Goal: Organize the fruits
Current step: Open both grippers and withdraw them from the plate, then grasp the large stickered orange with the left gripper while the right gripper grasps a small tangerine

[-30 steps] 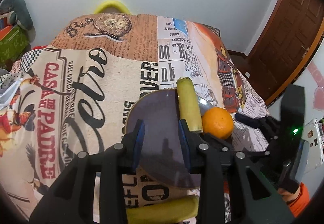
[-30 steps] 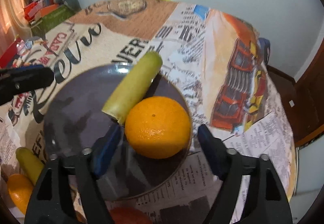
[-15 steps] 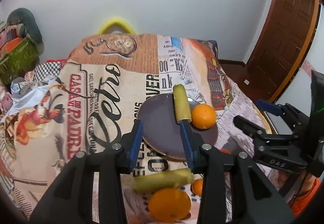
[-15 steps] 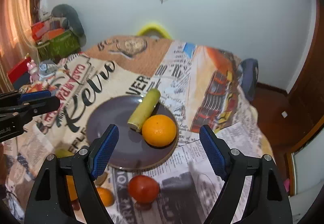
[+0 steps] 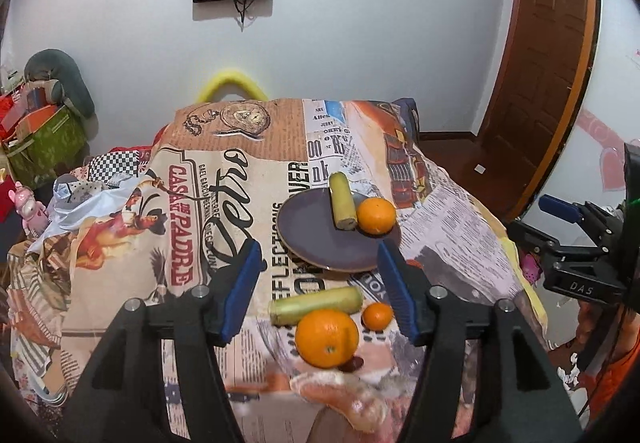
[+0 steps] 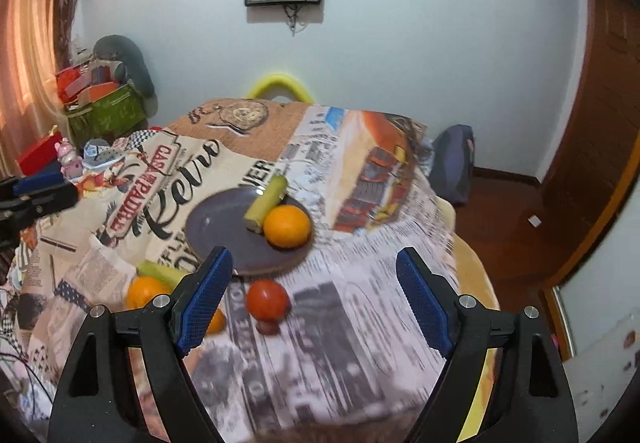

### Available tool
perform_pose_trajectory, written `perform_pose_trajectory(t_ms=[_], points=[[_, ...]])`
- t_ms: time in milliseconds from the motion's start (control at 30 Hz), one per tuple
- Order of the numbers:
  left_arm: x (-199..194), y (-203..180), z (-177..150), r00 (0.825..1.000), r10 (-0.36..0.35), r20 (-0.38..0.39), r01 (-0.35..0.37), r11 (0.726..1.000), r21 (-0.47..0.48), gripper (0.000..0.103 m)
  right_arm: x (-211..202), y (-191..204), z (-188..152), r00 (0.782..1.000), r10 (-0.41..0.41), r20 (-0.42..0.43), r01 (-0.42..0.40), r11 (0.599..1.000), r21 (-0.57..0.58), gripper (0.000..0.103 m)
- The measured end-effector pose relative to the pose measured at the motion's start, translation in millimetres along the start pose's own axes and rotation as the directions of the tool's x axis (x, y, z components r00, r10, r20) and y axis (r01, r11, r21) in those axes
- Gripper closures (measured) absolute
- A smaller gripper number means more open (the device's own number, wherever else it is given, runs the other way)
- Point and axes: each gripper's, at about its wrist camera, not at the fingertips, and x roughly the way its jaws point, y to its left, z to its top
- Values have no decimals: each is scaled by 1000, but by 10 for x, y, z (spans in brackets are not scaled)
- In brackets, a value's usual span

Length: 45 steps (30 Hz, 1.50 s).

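A dark purple plate (image 5: 308, 235) (image 6: 216, 219) on the printed tablecloth holds a yellow-green fruit piece (image 5: 342, 201) (image 6: 267, 203) and an orange (image 5: 376, 215) (image 6: 287, 225), touching each other. Nearer than the plate lie a second yellow-green piece (image 5: 316, 305) (image 6: 160, 271), a big orange (image 5: 327, 339) (image 6: 146, 291), a small orange (image 5: 377, 316) and a tomato (image 6: 267, 299). My left gripper (image 5: 320, 255) hovers above the near fruits, jaws opening, nothing between them. My right gripper (image 6: 312, 263) hangs wide and still opening slightly, empty, above the tomato.
The cloth-covered table (image 5: 120, 243) drops off at its near and right edges. A yellow chair back (image 6: 278, 83) stands behind it. Boxes and clutter (image 6: 104, 103) sit left, a wooden door (image 5: 548, 83) right. An orange sleeve (image 5: 616, 371) shows low right.
Both grippers have drawn back and up from the plate, so it looks smaller and the fruits in front of it have come into view. The left jaws have spread wider.
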Motion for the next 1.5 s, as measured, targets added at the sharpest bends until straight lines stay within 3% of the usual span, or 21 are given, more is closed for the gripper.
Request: perform_pose_trajectory(t_ms=[133, 367, 700, 867, 1133, 1500], points=[[-94, -27, -134, 1000, 8, -7, -8, 1000, 16, 34, -97, -141, -231, 999, -34, -34, 34, 999, 18, 21], [-19, 10, -383, 997, 12, -73, -11, 1000, 12, 33, -107, -346, -726, 987, -59, -151, 65, 997, 35, 21], [179, 21, -706, 985, 23, -172, -21, 1000, 11, 32, 40, -442, -1305, 957, -17, -291, 47, 994, 94, 23], [275, -2, -775, 979, 28, -204, -24, 999, 20, 32, 158, -506, -1520, 937, 29, -349, 26, 988, 151, 37], [492, -24, -856, 967, 27, -253, -22, 1000, 22, 32, 265, -535, -1617, 926, 80, -369, -8, 981, 192, 71], [859, -51, -910, 946, 3, -323, 0, 1000, 10, 29, 307, -407, -1322, 950, 111, -294, -63, 984, 166, 71]])
